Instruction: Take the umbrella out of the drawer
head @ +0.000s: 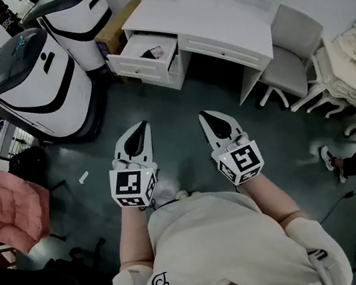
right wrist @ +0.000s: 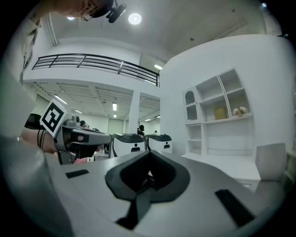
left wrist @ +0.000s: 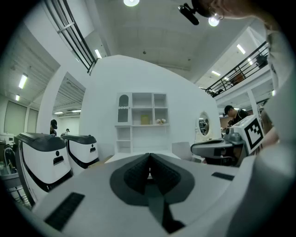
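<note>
A white desk (head: 212, 21) stands ahead, and its left drawer (head: 126, 64) is pulled open. Inside the drawer lies a dark and pinkish thing (head: 154, 52), too small to tell for sure as the umbrella. My left gripper (head: 140, 126) and right gripper (head: 205, 115) hang side by side over the dark floor, well short of the drawer, both shut and empty. In the left gripper view the jaws (left wrist: 149, 159) meet at the tip and face the desk's shelf unit (left wrist: 141, 122). The right gripper's jaws (right wrist: 149, 157) are also shut with nothing in them.
Two big white-and-black machines (head: 39, 80) (head: 80, 19) stand left of the drawer. A grey chair (head: 291, 52) sits at the desk's right end. A pink padded seat (head: 2, 205) is at the far left, a person's foot (head: 330, 160) at the right, a small white scrap (head: 84, 178) on the floor.
</note>
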A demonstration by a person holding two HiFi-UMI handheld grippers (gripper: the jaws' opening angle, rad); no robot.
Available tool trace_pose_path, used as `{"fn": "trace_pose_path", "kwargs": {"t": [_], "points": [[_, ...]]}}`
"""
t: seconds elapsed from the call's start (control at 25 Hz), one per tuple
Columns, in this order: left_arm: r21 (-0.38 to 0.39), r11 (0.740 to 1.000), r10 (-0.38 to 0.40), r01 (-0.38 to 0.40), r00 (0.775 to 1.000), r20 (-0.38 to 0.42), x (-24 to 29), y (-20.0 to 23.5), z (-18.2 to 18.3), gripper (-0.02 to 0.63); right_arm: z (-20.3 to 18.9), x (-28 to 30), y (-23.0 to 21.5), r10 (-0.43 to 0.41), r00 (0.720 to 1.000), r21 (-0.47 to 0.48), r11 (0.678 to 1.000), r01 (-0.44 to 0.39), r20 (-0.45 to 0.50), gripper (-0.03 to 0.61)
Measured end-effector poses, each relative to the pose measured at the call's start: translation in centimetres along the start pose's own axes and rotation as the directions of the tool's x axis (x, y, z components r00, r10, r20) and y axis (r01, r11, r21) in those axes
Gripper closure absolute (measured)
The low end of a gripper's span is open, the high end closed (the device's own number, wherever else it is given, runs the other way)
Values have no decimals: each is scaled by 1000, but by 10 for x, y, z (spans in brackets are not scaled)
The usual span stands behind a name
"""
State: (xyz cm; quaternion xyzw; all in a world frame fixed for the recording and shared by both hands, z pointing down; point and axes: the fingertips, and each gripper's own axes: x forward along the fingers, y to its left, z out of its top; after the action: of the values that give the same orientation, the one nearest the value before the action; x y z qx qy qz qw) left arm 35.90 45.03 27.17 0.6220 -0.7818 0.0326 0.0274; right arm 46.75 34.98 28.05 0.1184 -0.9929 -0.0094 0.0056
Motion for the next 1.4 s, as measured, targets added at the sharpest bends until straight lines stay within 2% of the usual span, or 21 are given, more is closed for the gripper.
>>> {"fn": "trace_pose_path", "kwargs": {"t": [0.48,0.68,0.8,1.16,1.4], "points": [[38,999,-15,16,1000,-16,-1,10,-6,601,-11,11,14,6,1000,32,999,-6,-3,574],[69,997,-21,23,999,-36,0,20,-19,601,-24,23,12,-60,998,26,998,60,-27,572],[76,997,-26,28,999,-26,2,32,-21,601,-29,37,15,-61,998,38,997,61,-23,572],[30,999,-10,13,997,-81,26,66,-45,601,-45,82,7,-49,998,54,997,51,-38,572],[13,1000,27,-26,996,-81,79,102,-50,601,-58,140,-27,-22,999,62,998,24,-36,572]]}}
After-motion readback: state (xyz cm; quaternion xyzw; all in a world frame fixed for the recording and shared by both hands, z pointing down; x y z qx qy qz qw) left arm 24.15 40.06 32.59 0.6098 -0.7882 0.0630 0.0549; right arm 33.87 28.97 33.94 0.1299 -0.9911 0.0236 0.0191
